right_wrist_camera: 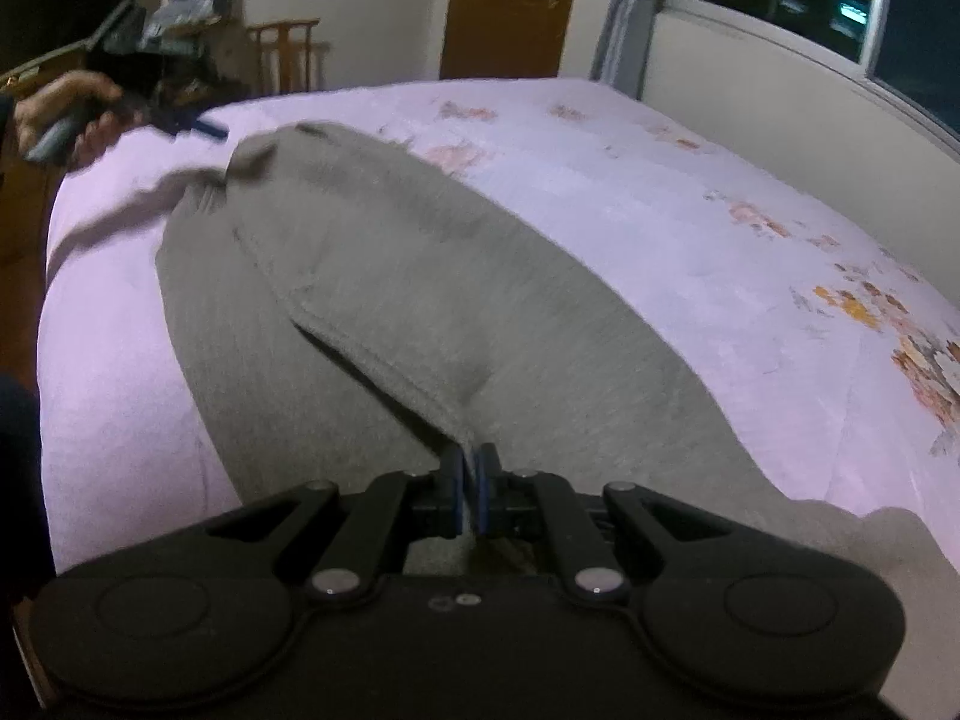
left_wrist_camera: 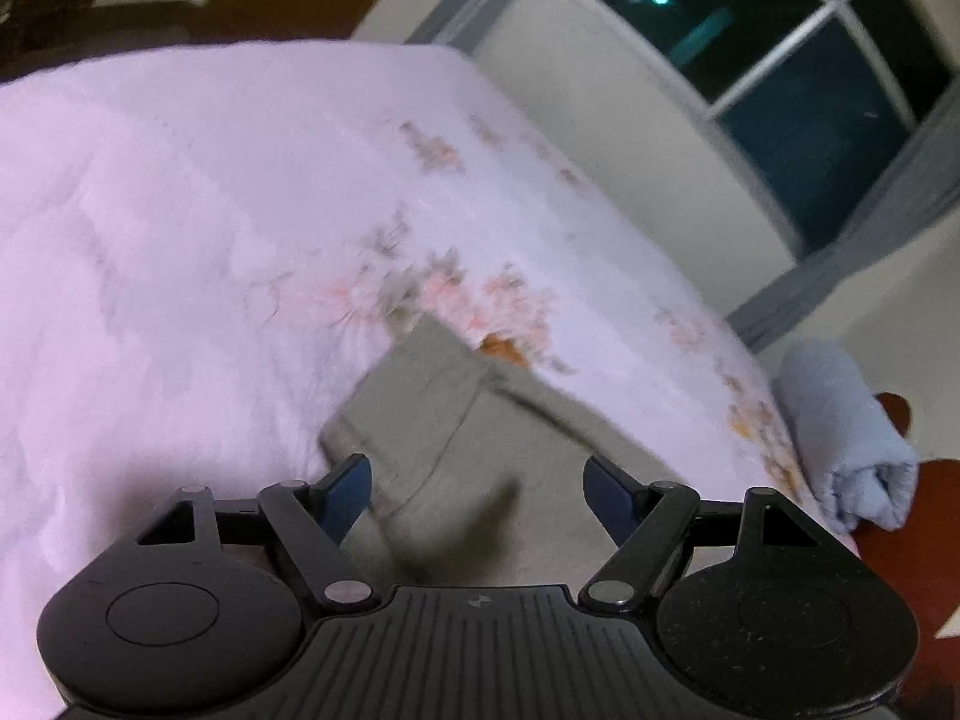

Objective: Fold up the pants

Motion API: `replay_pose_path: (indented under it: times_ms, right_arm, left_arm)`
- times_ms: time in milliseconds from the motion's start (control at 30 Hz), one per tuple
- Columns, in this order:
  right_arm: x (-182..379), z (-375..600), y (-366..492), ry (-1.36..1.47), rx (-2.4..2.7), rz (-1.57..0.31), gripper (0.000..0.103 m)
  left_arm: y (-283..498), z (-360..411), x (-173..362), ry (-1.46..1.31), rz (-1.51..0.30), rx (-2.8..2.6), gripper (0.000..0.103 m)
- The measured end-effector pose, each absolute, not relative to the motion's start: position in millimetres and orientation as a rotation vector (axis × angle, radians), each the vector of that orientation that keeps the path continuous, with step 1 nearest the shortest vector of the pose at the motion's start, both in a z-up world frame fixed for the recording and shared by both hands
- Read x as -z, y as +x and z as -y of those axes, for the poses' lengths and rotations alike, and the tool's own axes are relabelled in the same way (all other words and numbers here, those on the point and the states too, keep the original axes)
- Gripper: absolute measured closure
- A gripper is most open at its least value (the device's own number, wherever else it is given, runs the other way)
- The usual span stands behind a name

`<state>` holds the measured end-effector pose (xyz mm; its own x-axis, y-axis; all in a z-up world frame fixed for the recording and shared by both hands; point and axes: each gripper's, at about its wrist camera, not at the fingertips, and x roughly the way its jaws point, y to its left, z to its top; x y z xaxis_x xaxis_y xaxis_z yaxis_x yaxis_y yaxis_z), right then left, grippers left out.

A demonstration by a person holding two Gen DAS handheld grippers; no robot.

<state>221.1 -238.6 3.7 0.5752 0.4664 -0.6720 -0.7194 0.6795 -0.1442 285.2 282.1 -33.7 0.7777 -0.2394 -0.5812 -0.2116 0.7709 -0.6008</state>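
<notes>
Grey pants [right_wrist_camera: 420, 276] lie lengthwise on the bed, with one layer laid over the other. My right gripper [right_wrist_camera: 471, 474] is shut on the near edge of the upper layer, and cloth is pinched between its blue pads. My left gripper [left_wrist_camera: 480, 495] stands open just above the pants [left_wrist_camera: 432, 420] with nothing between its fingers. In the right wrist view a hand [right_wrist_camera: 66, 108] holds that left gripper [right_wrist_camera: 201, 127] at the far end of the pants. It is blurred there and sits beside the cloth.
The bed carries a pale sheet with a floral print [left_wrist_camera: 180, 240]. A rolled light-blue cloth [left_wrist_camera: 840, 444] lies at the bed's right edge. A window [left_wrist_camera: 780, 60] and wall stand behind the bed. A wooden door [right_wrist_camera: 510, 6] and a cluttered shelf [right_wrist_camera: 168, 30] are across the room.
</notes>
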Motion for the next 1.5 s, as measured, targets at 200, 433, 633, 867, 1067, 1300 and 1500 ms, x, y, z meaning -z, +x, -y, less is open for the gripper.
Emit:
replay_pose_path:
  times_ms: [200, 433, 633, 867, 1067, 1300, 1500]
  right_arm:
    - [6.5, 240.0, 217.3, -0.417, -0.716, -0.647, 0.103]
    - [6.4, 240.9, 214.3, -0.394, -0.696, -0.639, 0.103]
    - [3.3, 243.3, 214.1, -0.402, -0.69, -0.63, 0.103]
    - [-49.0, 265.6, 190.4, -0.411, -0.685, -0.514, 0.103]
    - [-26.5, 263.8, 161.8, -0.556, -0.759, -0.605, 0.103]
    - [10.5, 256.1, 156.7, -0.528, -0.743, -0.661, 0.103]
    - [2.6, 260.6, 156.3, -0.493, -0.763, -0.648, 0.103]
  left_arm:
    - [287.0, -282.9, 51.1, -0.728, -0.756, -0.111, 0.027]
    - [312.2, -277.8, 49.9, -0.68, -0.769, -0.117, 0.082]
    - [295.9, -286.7, 34.6, -0.71, -0.73, -0.055, 0.092]
    - [258.9, -288.8, 8.1, -0.796, -0.709, 0.025, 0.092]
    - [255.8, -295.2, 65.9, -0.808, -0.872, -0.041, 0.092]
    - [249.6, -292.4, 41.6, -0.752, -0.833, -0.036, 0.092]
    - [254.0, -293.8, 44.9, -0.721, -0.872, -0.069, 0.092]
